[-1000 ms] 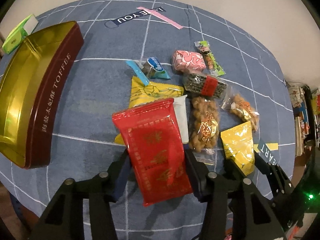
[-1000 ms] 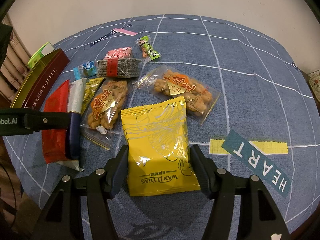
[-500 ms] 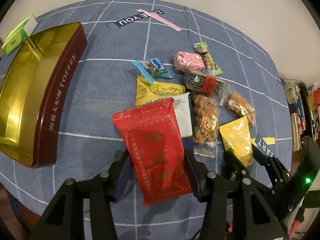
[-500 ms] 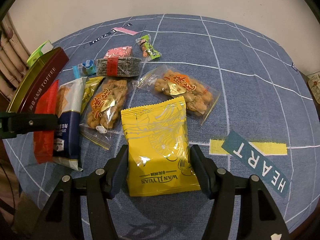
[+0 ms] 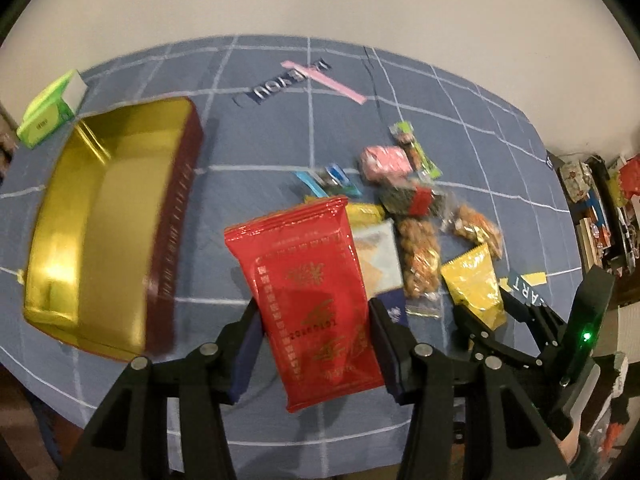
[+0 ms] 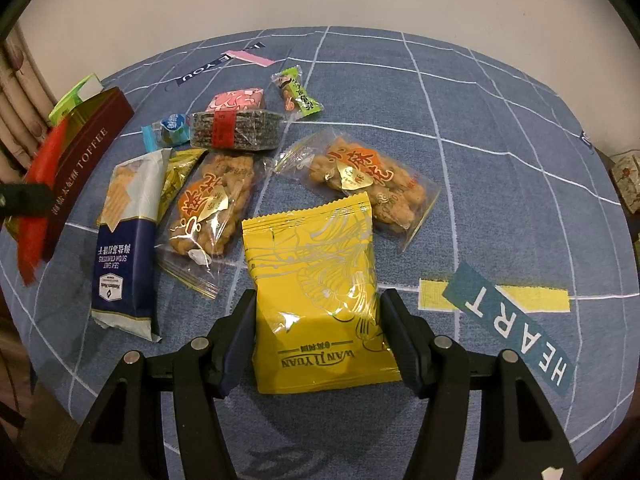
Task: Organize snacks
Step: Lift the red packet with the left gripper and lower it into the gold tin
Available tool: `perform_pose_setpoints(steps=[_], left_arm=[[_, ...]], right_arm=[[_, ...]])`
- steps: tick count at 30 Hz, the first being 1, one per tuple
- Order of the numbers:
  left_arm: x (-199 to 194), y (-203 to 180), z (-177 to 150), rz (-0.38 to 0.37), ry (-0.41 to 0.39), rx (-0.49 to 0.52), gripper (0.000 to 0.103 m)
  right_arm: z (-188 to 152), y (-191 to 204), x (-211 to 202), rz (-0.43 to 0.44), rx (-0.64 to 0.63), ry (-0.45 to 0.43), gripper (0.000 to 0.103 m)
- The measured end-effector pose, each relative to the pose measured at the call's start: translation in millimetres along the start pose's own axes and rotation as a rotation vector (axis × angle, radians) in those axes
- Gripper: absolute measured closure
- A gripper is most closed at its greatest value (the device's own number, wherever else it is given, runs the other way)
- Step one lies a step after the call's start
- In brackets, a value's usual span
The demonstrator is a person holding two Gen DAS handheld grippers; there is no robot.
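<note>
My left gripper (image 5: 315, 312) is shut on a red snack packet (image 5: 308, 292), held above the blue checked tablecloth. The open gold toffee tin (image 5: 172, 216) lies to its left, with nothing visible inside. My right gripper (image 6: 318, 320) is shut on a yellow snack packet (image 6: 316, 292) near the table's front. In the right wrist view the red packet (image 6: 38, 200) hangs edge-on at the far left, in front of the tin (image 6: 88, 160). The left wrist view shows the right gripper (image 5: 492, 312) with the yellow packet (image 5: 472, 284) at the lower right.
Loose snacks lie between the grippers: a blue-white cracker pack (image 6: 124, 240), two clear bags of fried twists (image 6: 212, 208) (image 6: 368, 184), a dark stack with a red band (image 6: 236, 130), a pink packet (image 6: 236, 100), a green candy (image 6: 296, 92). A green box (image 5: 52, 112) sits behind the tin.
My left gripper has risen with the red packet and shifted toward the tin, uncovering the cracker pack beneath it. The right gripper and yellow packet have stayed still.
</note>
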State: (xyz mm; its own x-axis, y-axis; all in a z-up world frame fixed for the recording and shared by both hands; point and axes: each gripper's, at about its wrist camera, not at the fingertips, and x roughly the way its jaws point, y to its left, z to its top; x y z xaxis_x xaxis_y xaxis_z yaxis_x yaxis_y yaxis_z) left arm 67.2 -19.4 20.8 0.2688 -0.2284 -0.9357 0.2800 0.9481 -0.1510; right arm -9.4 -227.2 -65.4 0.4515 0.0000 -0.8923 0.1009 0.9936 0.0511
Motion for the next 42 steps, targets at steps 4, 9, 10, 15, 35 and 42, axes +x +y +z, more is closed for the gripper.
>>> perform_pose_setpoints(steps=[4,9,10,15,35,42], left_arm=[[-15,27,12,0.039,-0.033,0.004,0.051],[-27,69,23,0.131,-0.063,0.002,0.051],[-28,77,24,0.142,-0.064,0.0,0.051],[-24,123,28,0.229,-0.041,-0.004,0.051],[35,187,21,0.315,0.102,0.08,0.051],[38,190,15,0.321,0.104,0.077,0.051]], right_arm=[[-1,2,0,-0.013,-0.004,0.001,0.044],[0,3,1,-0.027,-0.002,0.005,0.044],[0,3,1,-0.03,-0.002,0.006,0.044],[0,3,2,-0.032,0.005,0.004,0.043],[2,5,3,-0.043,0.011,0.014,0.043],[3,4,4,-0.046,0.019,0.016,0.044]])
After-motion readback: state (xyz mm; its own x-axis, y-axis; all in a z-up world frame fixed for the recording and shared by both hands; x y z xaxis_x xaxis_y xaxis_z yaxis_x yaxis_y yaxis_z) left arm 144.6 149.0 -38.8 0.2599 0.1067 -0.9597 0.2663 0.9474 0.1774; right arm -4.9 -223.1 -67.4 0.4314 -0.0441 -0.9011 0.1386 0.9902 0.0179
